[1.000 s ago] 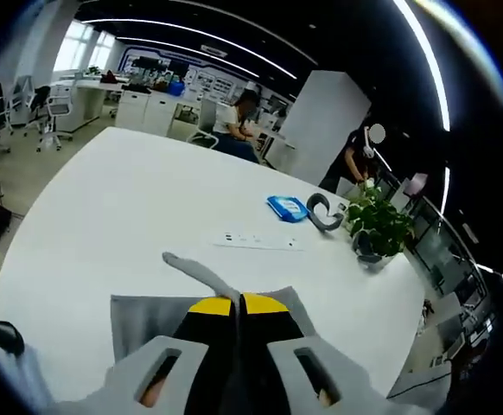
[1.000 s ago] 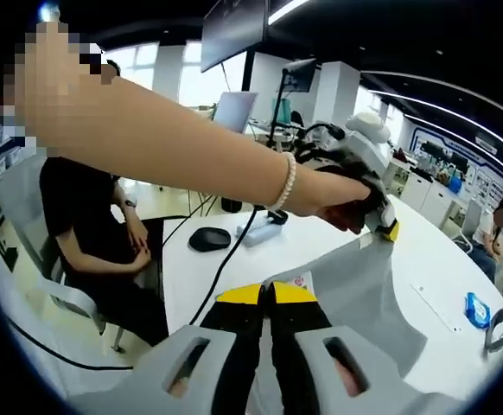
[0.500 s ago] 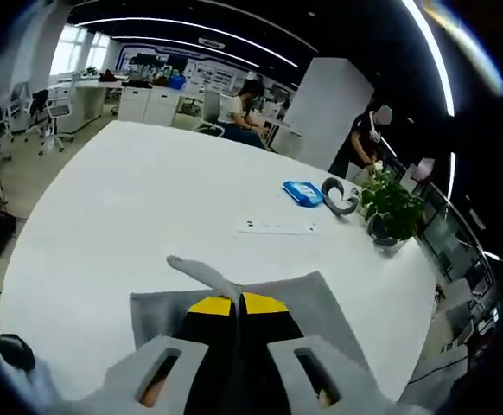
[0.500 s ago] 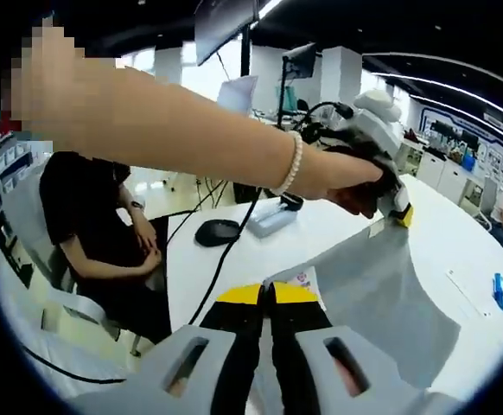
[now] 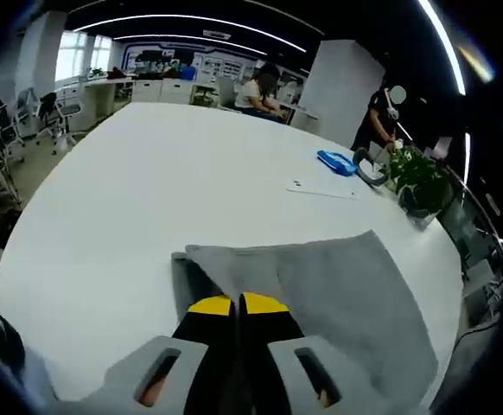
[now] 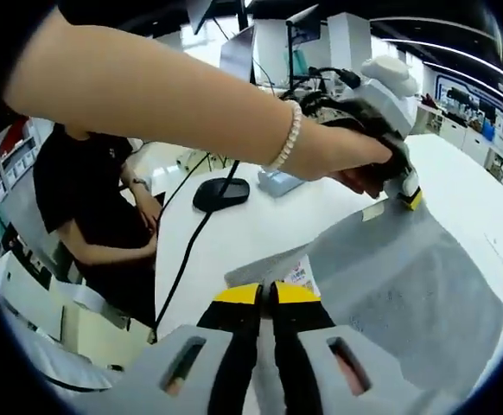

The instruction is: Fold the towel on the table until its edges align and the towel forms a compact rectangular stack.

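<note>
The grey towel (image 5: 329, 281) lies spread on the white table (image 5: 139, 190), one corner pinched between my left gripper's (image 5: 238, 304) shut yellow-tipped jaws. In the right gripper view the same towel (image 6: 407, 285) stretches to the right, and my right gripper (image 6: 266, 294) is shut on its near corner, beside a small white label (image 6: 301, 275). The left gripper (image 6: 410, 195), held in a person's hand, grips the far corner low over the table.
A blue pack (image 5: 335, 162), a grey curved object (image 5: 369, 174), a flat white strip (image 5: 321, 188) and a potted plant (image 5: 417, 177) sit at the table's far side. A black mouse (image 6: 220, 193) with its cable and a seated person (image 6: 96, 216) are near the table's edge.
Both grippers have come down towards the table with the towel. The towel, which hung bunched between them, now lies much flatter and wider on the table.
</note>
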### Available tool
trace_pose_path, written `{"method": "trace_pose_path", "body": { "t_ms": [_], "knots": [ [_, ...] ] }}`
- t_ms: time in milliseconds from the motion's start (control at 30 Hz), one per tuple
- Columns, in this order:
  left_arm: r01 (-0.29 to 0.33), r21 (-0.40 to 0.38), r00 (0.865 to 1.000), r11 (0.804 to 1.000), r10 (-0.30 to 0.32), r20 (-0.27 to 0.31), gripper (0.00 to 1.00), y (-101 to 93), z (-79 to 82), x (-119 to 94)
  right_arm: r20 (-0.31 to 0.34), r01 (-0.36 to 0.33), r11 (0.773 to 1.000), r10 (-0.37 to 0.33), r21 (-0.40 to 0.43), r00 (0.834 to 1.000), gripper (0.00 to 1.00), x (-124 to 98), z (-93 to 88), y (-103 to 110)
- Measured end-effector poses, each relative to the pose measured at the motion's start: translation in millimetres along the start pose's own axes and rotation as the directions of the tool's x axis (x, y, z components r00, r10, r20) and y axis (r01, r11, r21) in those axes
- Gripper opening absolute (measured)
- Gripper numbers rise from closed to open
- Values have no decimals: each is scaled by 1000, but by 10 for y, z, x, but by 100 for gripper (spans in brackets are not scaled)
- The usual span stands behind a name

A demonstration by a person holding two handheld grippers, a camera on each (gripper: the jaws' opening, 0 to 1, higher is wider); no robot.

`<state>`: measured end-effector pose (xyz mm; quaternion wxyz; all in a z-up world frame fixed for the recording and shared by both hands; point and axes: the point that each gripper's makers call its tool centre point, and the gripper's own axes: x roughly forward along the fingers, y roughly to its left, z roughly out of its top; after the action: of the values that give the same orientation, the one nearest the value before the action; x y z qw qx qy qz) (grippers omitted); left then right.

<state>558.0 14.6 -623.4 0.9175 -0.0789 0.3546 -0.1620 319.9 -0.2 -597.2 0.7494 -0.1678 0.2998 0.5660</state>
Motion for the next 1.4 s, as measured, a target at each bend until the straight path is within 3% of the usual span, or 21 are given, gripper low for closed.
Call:
{"method": "trace_pose_path", "body": {
  "t_ms": [167,267,400,567,733,867,967,1133,1300,1400],
  "knots": [
    [-26,-5,1000,1000,26,18,5,83,-24,-34,-11,-18,1000,18,9,1000,8,22,-64,-8],
    [-12,-17,999,1000,13,47,13,64,11,-66,-4,-21,999,21,24,1000,13,-11,-80,-38],
    [-19,-7,998,1000,19,66,16,35,13,-121,-7,11,1000,-11,18,1000,16,-99,-144,-148],
    [-67,39,991,997,61,122,19,-1,19,-268,-6,79,996,-79,36,997,19,-331,-217,-434],
    [-111,59,980,992,99,172,20,-69,-27,-463,-27,188,982,-187,22,982,19,-667,-361,-914],
    [-120,69,976,990,105,188,19,-232,-183,-661,-66,277,960,-279,-33,958,18,-885,-497,-1353],
    [-99,51,977,994,87,192,20,-408,-357,-776,-88,327,945,-325,0,941,18,-1055,-600,-1720],
    [-70,156,992,985,53,111,19,-716,-861,-912,-150,392,917,-379,73,913,15,-1207,-780,-2221],
    [-55,143,997,988,45,67,19,-931,-1267,-1080,-197,416,906,-394,80,898,8,-1208,-878,-2503],
    [-31,135,999,990,26,34,19,-1113,-1522,-1192,-250,425,905,-404,32,880,2,-1205,-989,-2619]
  ]
}}
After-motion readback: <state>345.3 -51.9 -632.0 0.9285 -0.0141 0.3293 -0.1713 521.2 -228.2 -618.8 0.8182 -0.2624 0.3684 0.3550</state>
